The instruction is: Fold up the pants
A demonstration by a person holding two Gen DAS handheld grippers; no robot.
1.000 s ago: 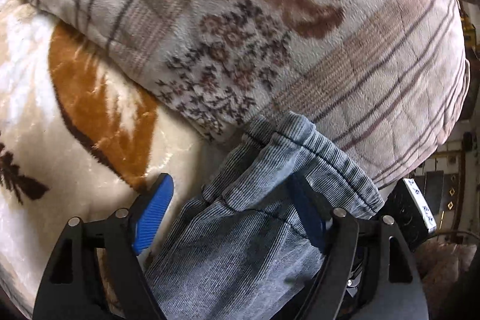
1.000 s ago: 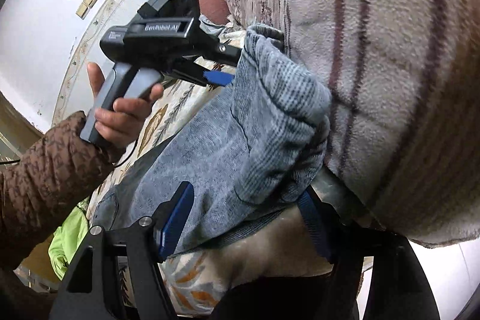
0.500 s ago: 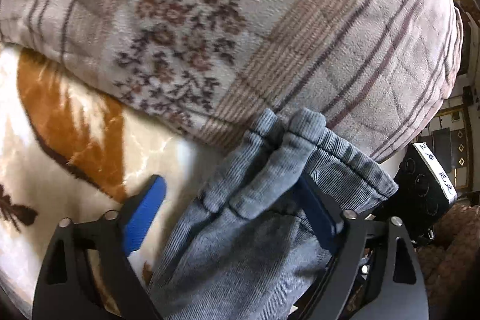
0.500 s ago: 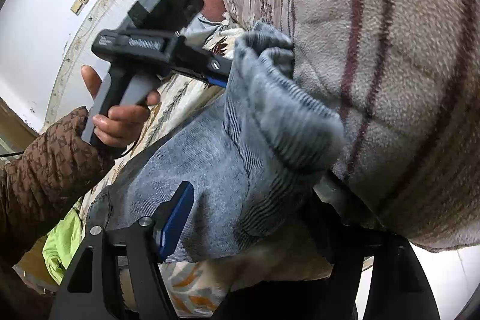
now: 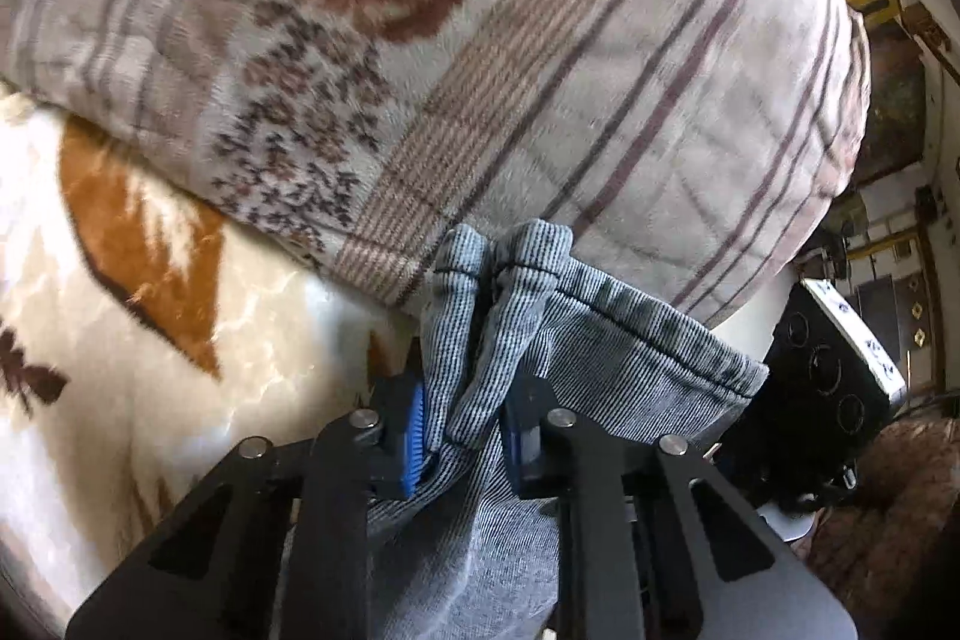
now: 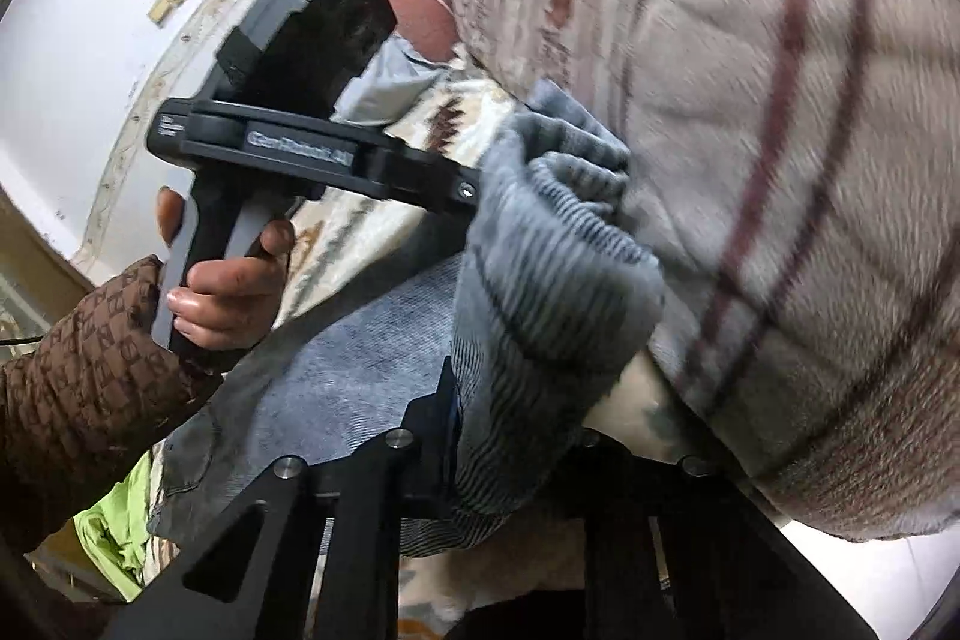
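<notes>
**Both grippers clamped on the hem end, fold about to start**

The grey-blue ribbed corduroy pants [image 5: 576,340] lie on the cream-and-orange patterned fleece bed cover [image 5: 150,310], hem end bunched against the striped beige floral quilt [image 5: 540,70] piled on the bed. The left gripper [image 5: 462,430] has its jaws narrowed onto a fold of hem cloth. The right gripper [image 6: 510,436] pinches the neighbouring hem corner. To do this well, I'd say: lift both hems level, keep the cloth taut between the grips, clear the quilt, and match the edges before lowering.
</notes>
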